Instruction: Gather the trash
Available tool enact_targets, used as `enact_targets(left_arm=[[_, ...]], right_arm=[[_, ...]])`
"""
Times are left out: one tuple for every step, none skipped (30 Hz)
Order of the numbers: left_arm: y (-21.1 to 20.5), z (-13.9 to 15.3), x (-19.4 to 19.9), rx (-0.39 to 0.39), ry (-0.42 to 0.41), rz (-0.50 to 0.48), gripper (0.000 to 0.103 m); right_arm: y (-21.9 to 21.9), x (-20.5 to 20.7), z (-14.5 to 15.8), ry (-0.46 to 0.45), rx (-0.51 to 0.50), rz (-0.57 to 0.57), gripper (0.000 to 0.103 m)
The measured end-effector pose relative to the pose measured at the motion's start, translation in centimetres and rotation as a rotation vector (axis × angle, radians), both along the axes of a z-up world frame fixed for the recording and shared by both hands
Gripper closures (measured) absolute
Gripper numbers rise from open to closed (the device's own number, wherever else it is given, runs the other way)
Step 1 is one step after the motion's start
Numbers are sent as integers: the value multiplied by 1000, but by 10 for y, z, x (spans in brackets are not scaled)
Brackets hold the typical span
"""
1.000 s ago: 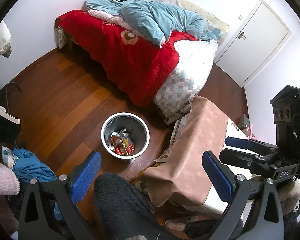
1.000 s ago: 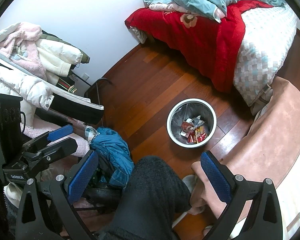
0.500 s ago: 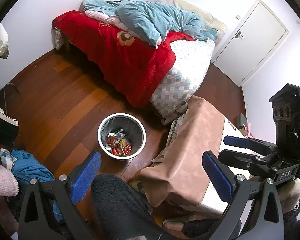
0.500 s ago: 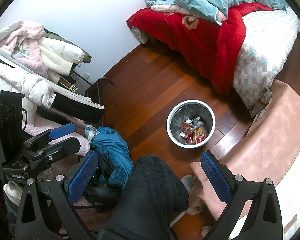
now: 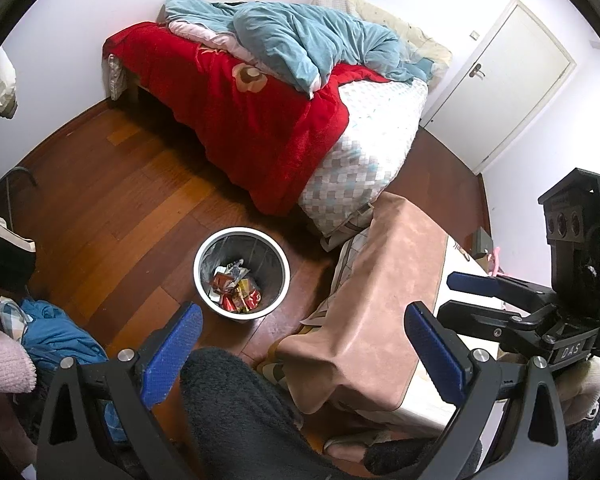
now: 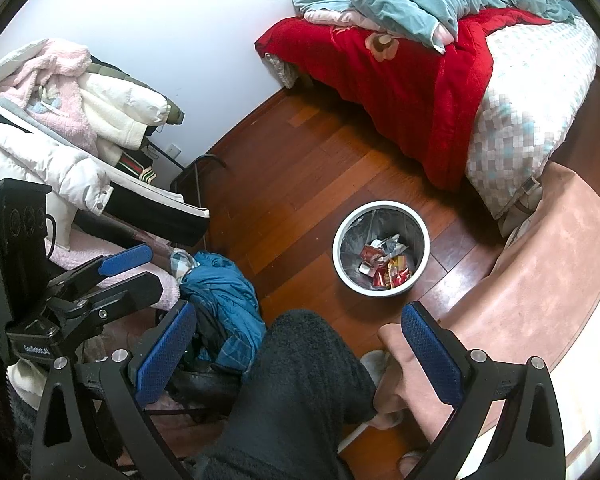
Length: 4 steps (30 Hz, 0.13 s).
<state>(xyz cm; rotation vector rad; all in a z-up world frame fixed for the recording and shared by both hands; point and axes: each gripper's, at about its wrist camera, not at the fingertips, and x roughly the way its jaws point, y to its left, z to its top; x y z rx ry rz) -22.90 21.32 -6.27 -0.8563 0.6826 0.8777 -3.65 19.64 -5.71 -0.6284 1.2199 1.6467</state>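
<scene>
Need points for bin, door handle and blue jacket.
bin (image 5: 199, 254), left wrist view, on the white rim at its left side.
door handle (image 5: 479, 73), left wrist view, on the lever.
blue jacket (image 6: 224, 294), right wrist view, on the crumpled middle.

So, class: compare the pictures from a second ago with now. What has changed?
Very little. Both views drifted slightly, so the trash bin sits marginally lower in the left wrist frame. Nothing was grasped or released. Both the left claw and right claw stay open and empty; wrappers remain binned.
</scene>
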Motion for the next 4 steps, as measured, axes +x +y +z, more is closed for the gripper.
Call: enact_targets(left_arm=[[-1, 1, 0, 2, -2, 2, 0], [-1, 2, 1, 2, -3, 2, 0], [-1, 1, 0, 0, -4, 1, 0], [-1, 2, 1, -1, -6, 0, 0]], right_arm=[[0, 0, 0, 0, 1, -1, 0], [0, 1, 0, 2, 0, 0, 0], [-2, 1, 2, 2, -1, 4, 0], [-2, 1, 3, 0, -1, 5, 0]])
